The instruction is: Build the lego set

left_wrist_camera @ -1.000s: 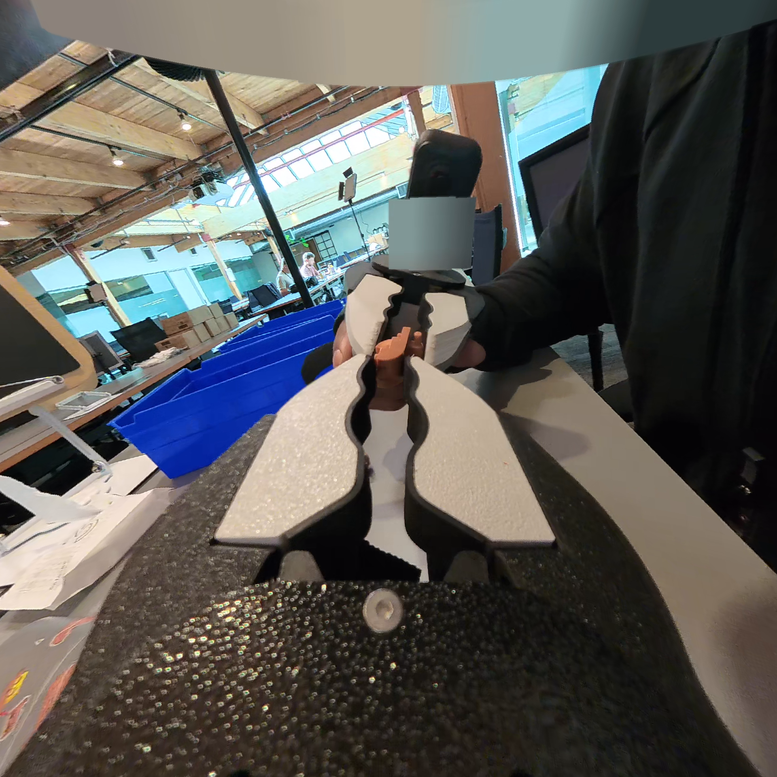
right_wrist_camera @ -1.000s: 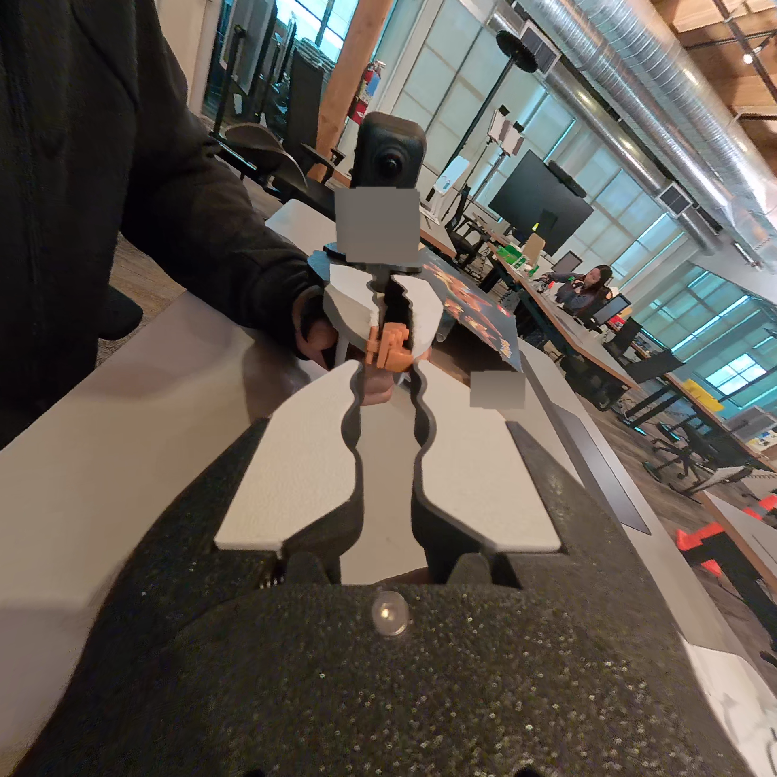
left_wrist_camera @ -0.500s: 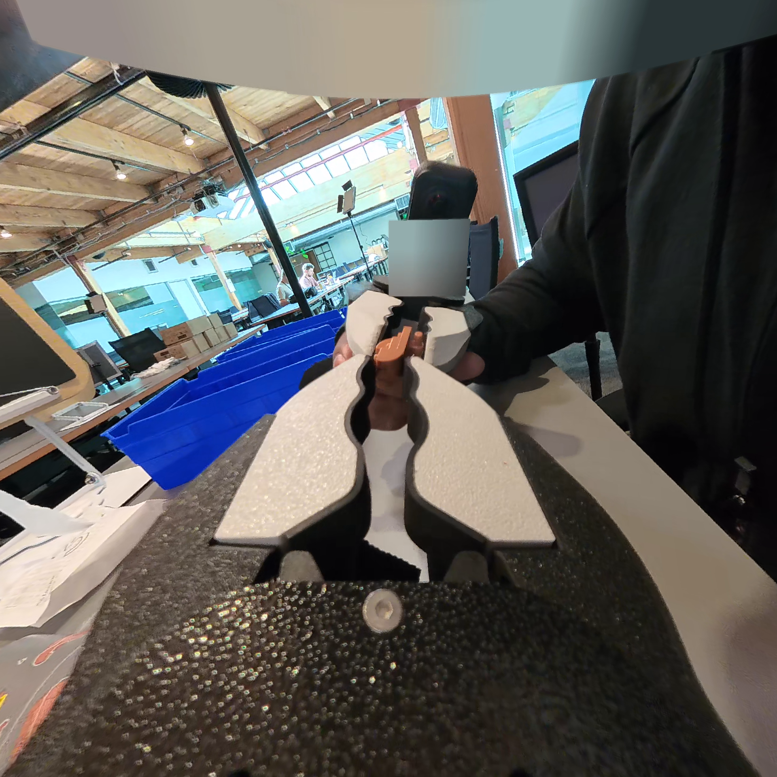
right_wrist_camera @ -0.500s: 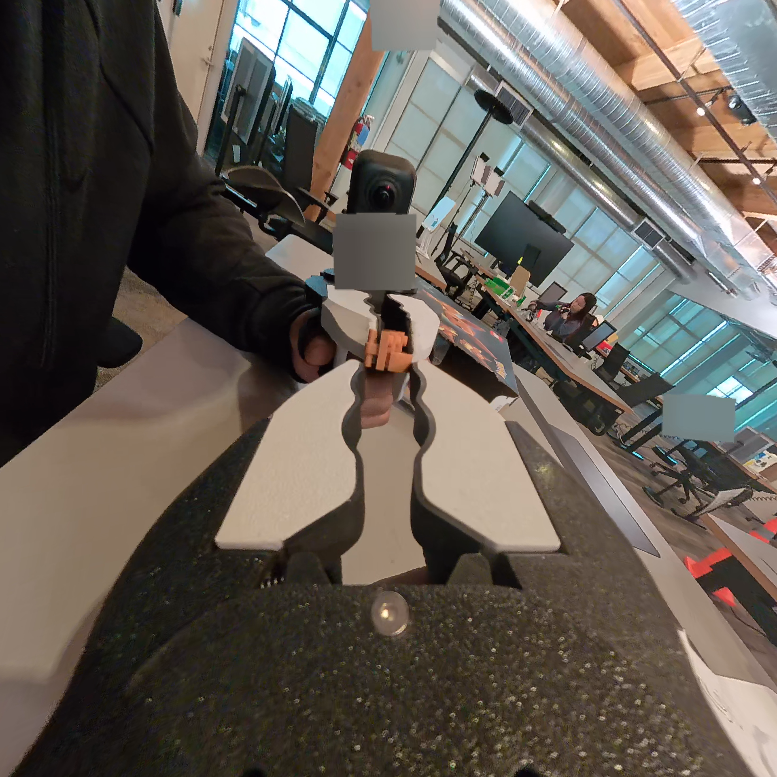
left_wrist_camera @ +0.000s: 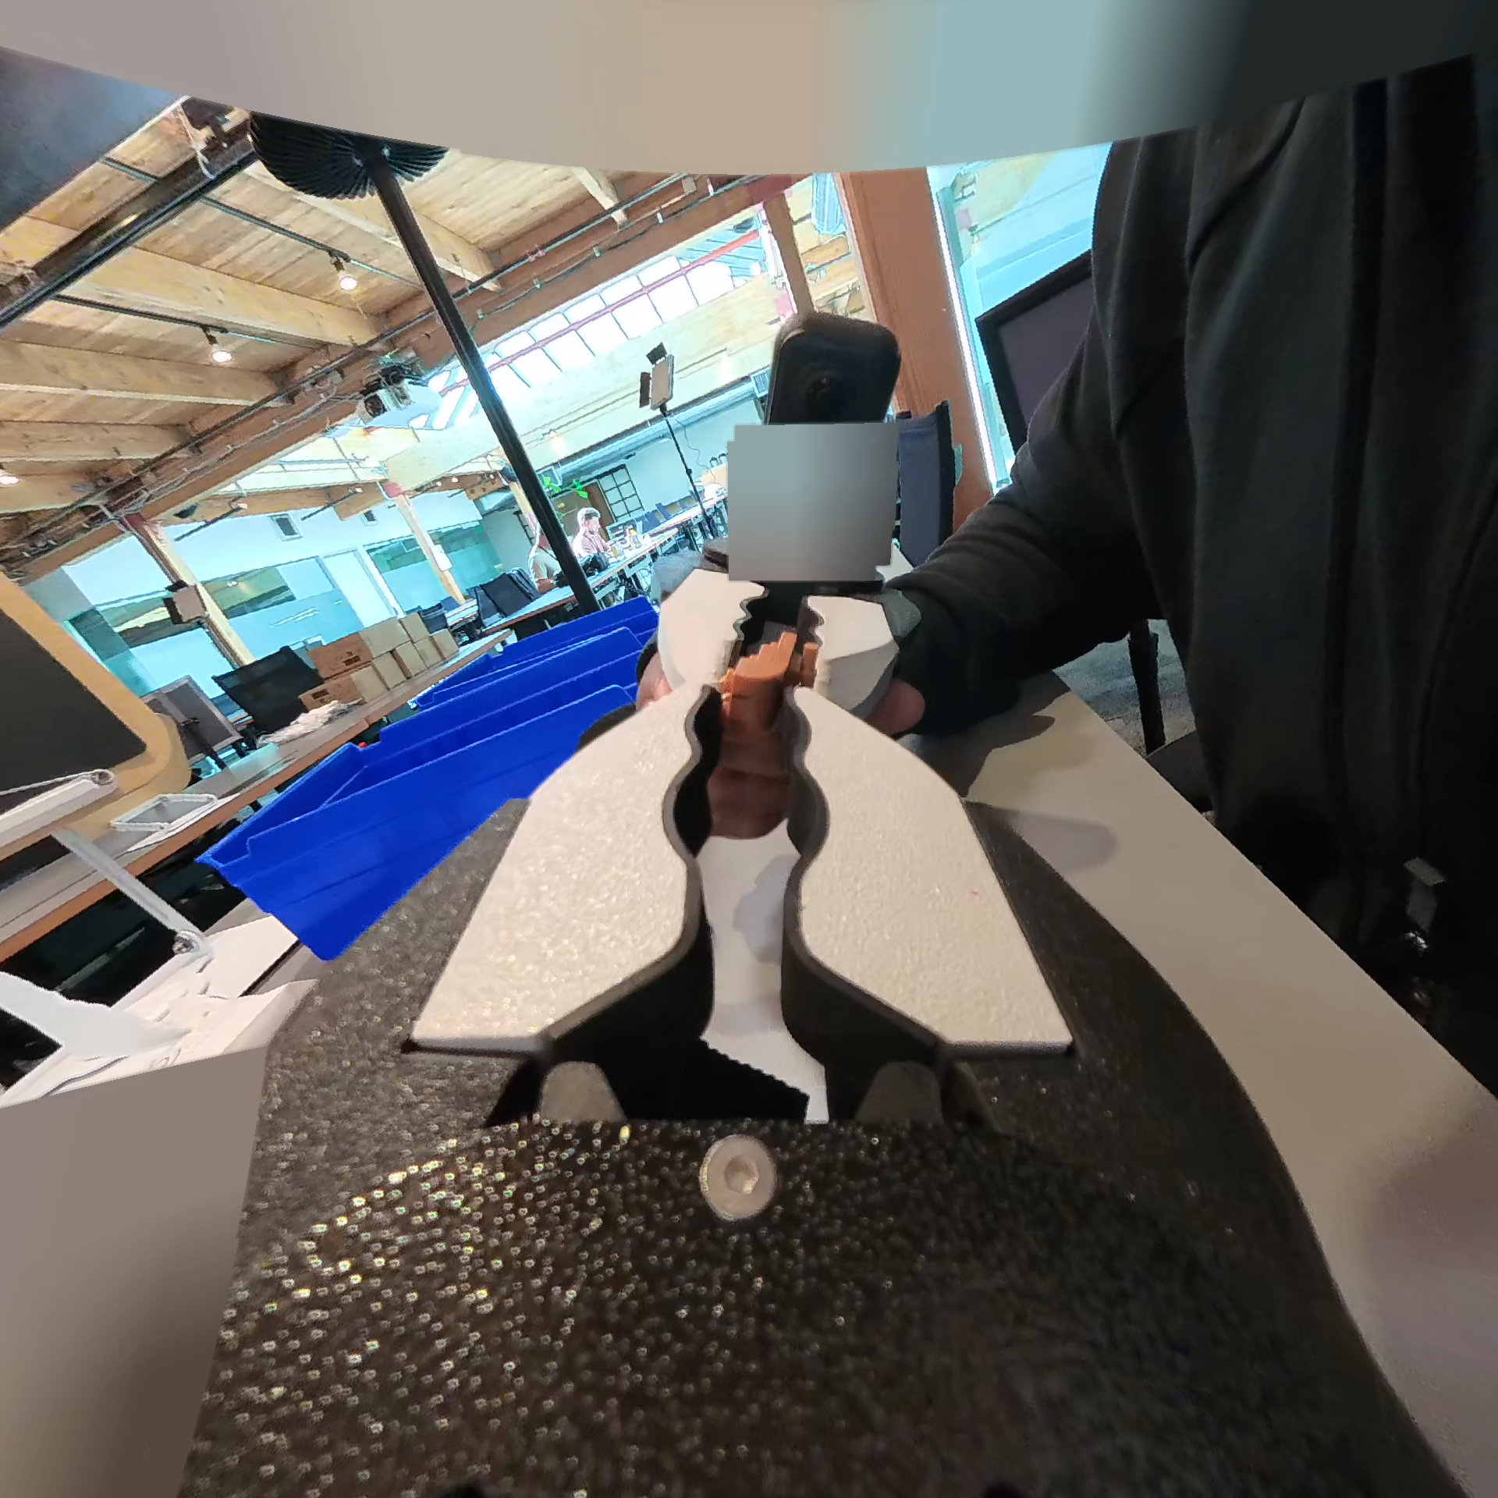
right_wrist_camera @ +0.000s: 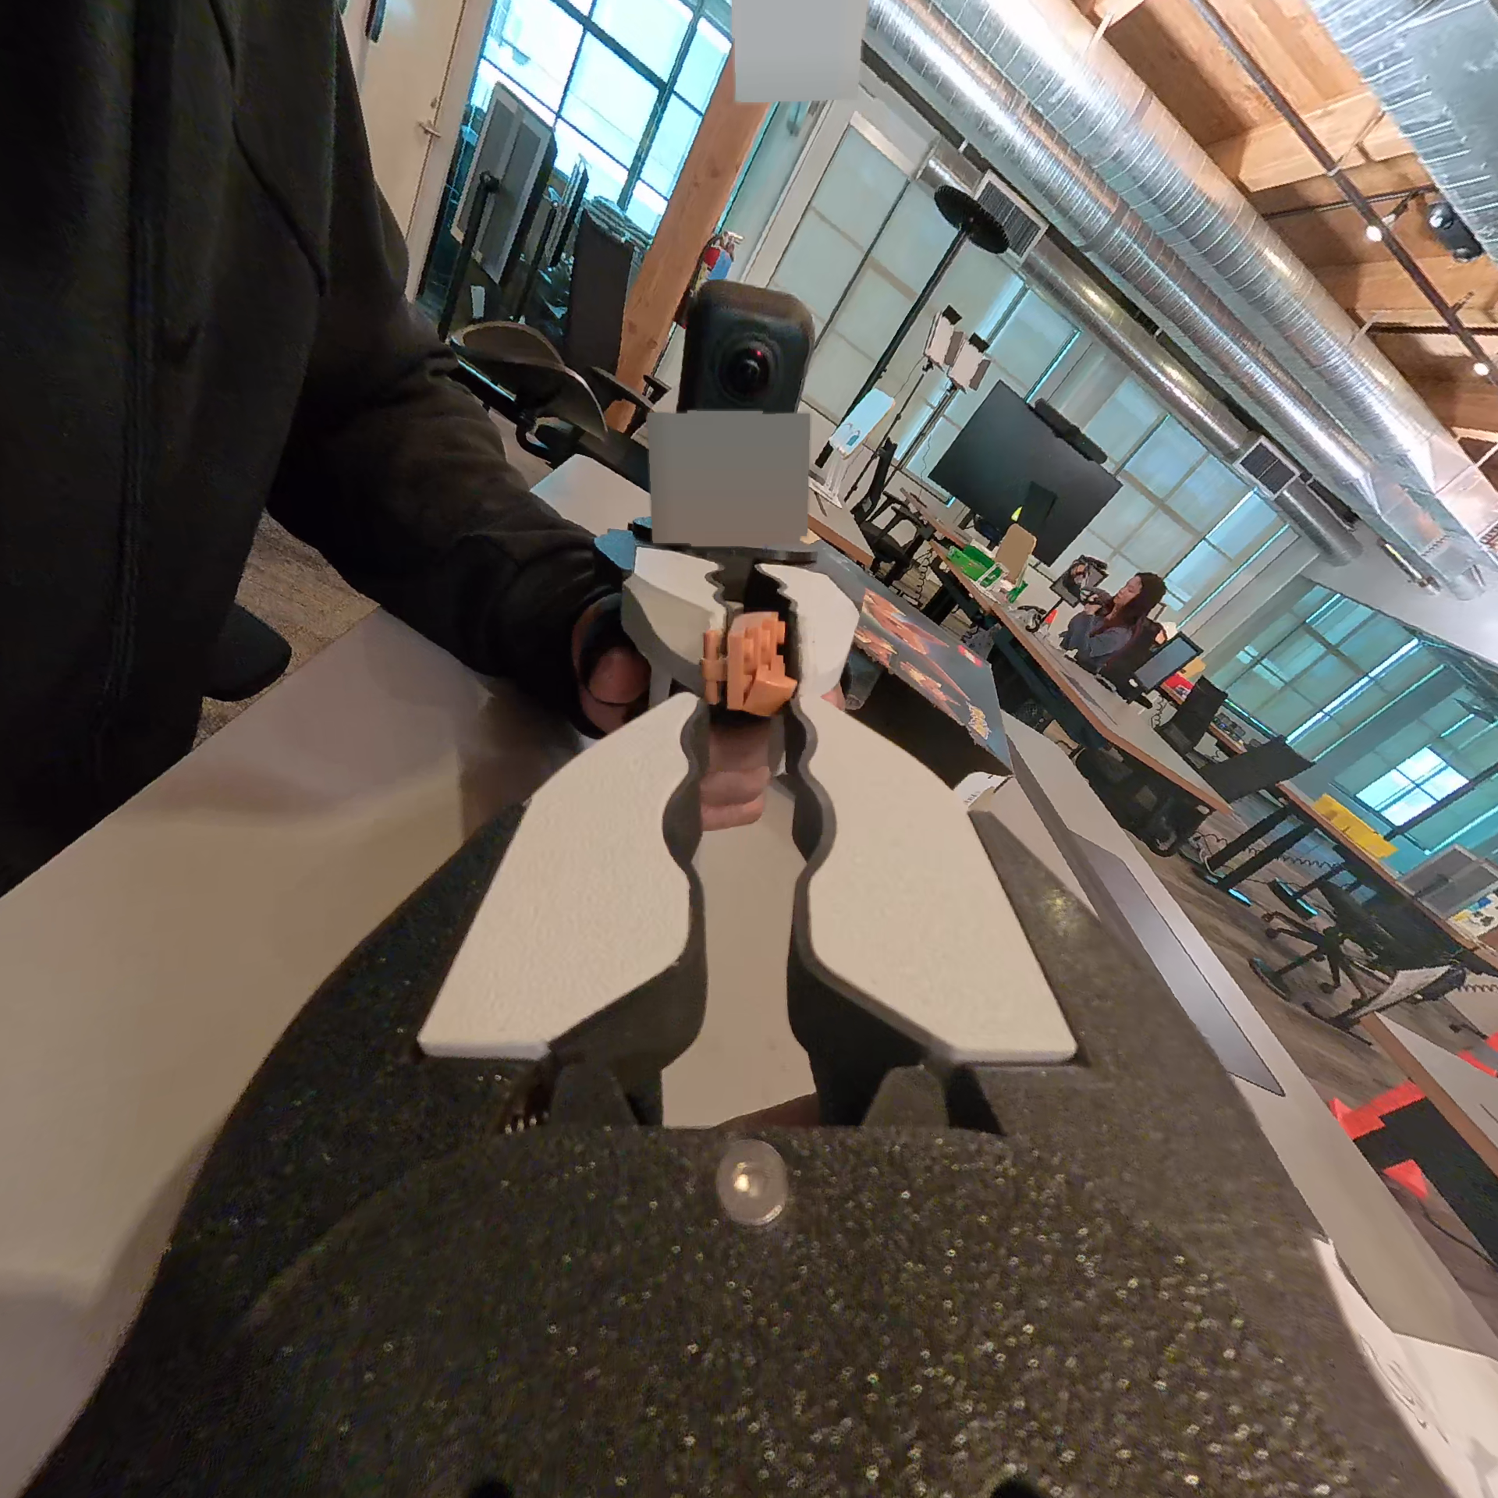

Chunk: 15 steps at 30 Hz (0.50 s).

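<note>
I have the two grippers raised nose to nose above the white worktop [left_wrist_camera: 1151, 819], and the orange lego piece [left_wrist_camera: 758, 677] sits right where their tips meet. In the left wrist view, my left gripper [left_wrist_camera: 750, 713] has its fingers drawn close together with only a narrow gap, and the lower end of the lego piece lies in that gap at the tips. I cannot tell for sure whether those fingers pinch it or only touch it. Facing me there is the right gripper [left_wrist_camera: 774, 640], its white fingers closed on the upper part of the same piece.

In the right wrist view the picture is mirrored: the right gripper [right_wrist_camera: 746, 721] has its fingers nearly together, and the lego piece [right_wrist_camera: 746, 661] shows just past the tips, held between the fingers of the left gripper [right_wrist_camera: 742, 624] opposite. The piece is a small stack of orange bricks, stepped along one side. A bare hand [right_wrist_camera: 608, 673] in a dark sleeve grips the handle behind it.

A row of blue bins [left_wrist_camera: 454, 778] stands on the worktop to one side, and a dark printed box [right_wrist_camera: 932, 665] lies on the other.
</note>
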Available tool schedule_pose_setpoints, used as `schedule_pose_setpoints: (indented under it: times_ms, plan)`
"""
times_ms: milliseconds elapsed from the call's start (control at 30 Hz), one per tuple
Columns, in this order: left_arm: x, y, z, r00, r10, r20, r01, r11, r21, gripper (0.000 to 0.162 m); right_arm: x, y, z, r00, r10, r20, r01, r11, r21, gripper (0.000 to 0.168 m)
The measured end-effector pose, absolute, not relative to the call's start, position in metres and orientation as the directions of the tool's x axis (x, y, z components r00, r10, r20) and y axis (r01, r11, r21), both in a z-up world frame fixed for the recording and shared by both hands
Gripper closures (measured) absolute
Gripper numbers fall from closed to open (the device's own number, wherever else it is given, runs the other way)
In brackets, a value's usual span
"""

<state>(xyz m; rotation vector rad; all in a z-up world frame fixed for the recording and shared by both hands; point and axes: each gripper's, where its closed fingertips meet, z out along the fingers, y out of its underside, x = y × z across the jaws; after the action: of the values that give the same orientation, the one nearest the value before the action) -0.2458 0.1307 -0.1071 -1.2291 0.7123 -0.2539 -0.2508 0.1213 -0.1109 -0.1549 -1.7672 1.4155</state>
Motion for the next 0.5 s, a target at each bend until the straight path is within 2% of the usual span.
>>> schedule_pose_setpoints:
  times_ms: [333, 500]
  plan:
    - [-0.2496, 0.1320, -0.1148, 0.752, -0.504, -0.424, -0.297, 0.314, -0.902, 0.149, -0.2540, 0.1234, -0.1184, -0.625, 0.550, 0.554, -0.368, 0.419, -0.830, 0.150]
    - [-0.2512, 0.1320, -0.1140, 0.759, -0.500, -0.416, -0.286, 0.318, -0.904, 0.149, -0.2554, 0.1239, -0.1170, -0.607, 0.562, 0.562, -0.372, 0.423, -0.826, 0.150]
